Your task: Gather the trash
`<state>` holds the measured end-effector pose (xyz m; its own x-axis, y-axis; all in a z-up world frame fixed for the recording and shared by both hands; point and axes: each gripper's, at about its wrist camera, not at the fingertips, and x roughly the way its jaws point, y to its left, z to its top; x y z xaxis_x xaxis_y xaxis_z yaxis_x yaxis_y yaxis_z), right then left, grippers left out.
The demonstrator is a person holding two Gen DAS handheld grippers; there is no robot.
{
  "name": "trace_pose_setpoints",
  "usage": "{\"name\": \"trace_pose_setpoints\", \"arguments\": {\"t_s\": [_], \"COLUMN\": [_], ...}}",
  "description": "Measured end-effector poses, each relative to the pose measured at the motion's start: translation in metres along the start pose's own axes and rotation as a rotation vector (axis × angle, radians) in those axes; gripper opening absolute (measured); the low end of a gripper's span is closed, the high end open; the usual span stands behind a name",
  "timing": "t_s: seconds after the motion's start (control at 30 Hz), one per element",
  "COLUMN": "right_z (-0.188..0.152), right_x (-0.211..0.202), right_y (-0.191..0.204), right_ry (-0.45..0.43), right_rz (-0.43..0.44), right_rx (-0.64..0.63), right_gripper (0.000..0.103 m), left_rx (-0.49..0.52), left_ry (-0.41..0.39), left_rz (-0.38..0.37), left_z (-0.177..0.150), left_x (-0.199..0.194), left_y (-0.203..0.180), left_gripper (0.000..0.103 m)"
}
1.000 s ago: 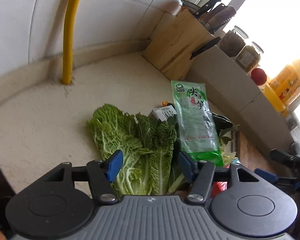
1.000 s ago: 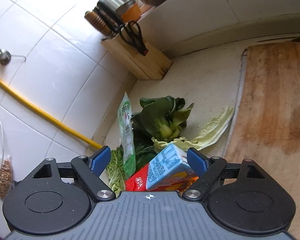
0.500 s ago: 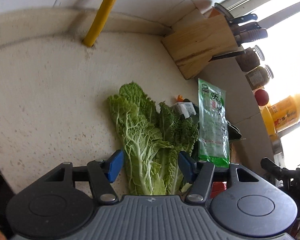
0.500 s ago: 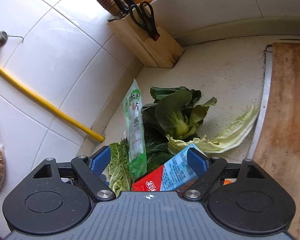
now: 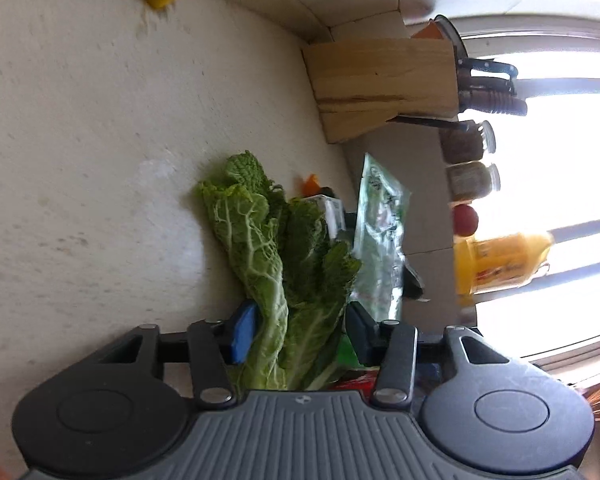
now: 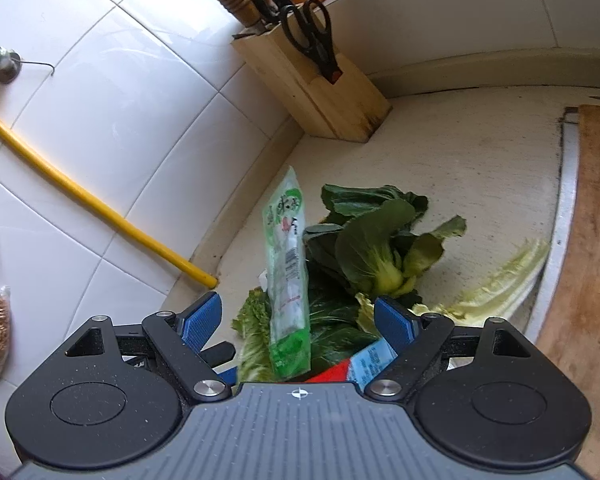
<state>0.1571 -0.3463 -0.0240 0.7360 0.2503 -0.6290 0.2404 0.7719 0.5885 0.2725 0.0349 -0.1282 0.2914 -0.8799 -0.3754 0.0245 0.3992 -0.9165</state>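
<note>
A heap of kitchen scraps lies on the beige counter (image 5: 92, 184). Crinkled napa cabbage leaves (image 5: 268, 264) reach in between the fingers of my left gripper (image 5: 300, 332), which is open; its left pad (image 5: 242, 334) is at the leaf edge. A green snack packet (image 5: 380, 240) stands just right of the leaves. In the right wrist view that packet (image 6: 286, 264) leans over the napa leaves (image 6: 254, 328), with bok choy (image 6: 376, 248) beside it. My right gripper (image 6: 298, 318) hangs open above the heap, over a red-and-blue carton (image 6: 364, 364). A pale cabbage strip (image 6: 496, 280) lies to the right.
A wooden knife block (image 6: 320, 92) with scissors stands in the corner. A wooden cutting board (image 6: 588, 260) fills the right side. A yellow pipe (image 6: 92, 204) meets the counter at the tiled wall. Jars (image 5: 468, 146) and an orange bottle (image 5: 500, 264) line the window ledge.
The left gripper has rolled and moved forward, so the cabbage leaves now lie between its fingers, which stand slightly closer together. The right gripper has drawn back; the carton sits lower in its view.
</note>
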Motion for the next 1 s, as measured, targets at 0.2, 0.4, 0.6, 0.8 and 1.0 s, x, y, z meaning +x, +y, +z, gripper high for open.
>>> {"name": "trace_pose_setpoints", "arguments": {"t_s": [0.2, 0.4, 0.6, 0.8, 1.0], "right_z": [0.001, 0.003, 0.005, 0.007, 0.007], "right_x": [0.009, 0.024, 0.034, 0.041, 0.053], "right_y": [0.002, 0.002, 0.003, 0.002, 0.004], "right_ry": [0.011, 0.043, 0.061, 0.072, 0.097], "right_rz": [0.013, 0.016, 0.016, 0.027, 0.029], "right_rx": [-0.012, -0.013, -0.016, -0.022, -0.027], "right_gripper": [0.088, 0.088, 0.088, 0.088, 0.088], "left_rx": [0.095, 0.139, 0.147, 0.178, 0.178], "left_ry": [0.021, 0.065, 0.076, 0.059, 0.073], "left_rz": [-0.056, 0.038, 0.064, 0.063, 0.054], "left_z": [-0.001, 0.001, 0.005, 0.012, 0.011], "left_x": [-0.004, 0.010, 0.018, 0.016, 0.027], "left_y": [-0.008, -0.012, -0.017, -0.014, -0.015], "left_gripper": [0.013, 0.010, 0.012, 0.029, 0.033]}}
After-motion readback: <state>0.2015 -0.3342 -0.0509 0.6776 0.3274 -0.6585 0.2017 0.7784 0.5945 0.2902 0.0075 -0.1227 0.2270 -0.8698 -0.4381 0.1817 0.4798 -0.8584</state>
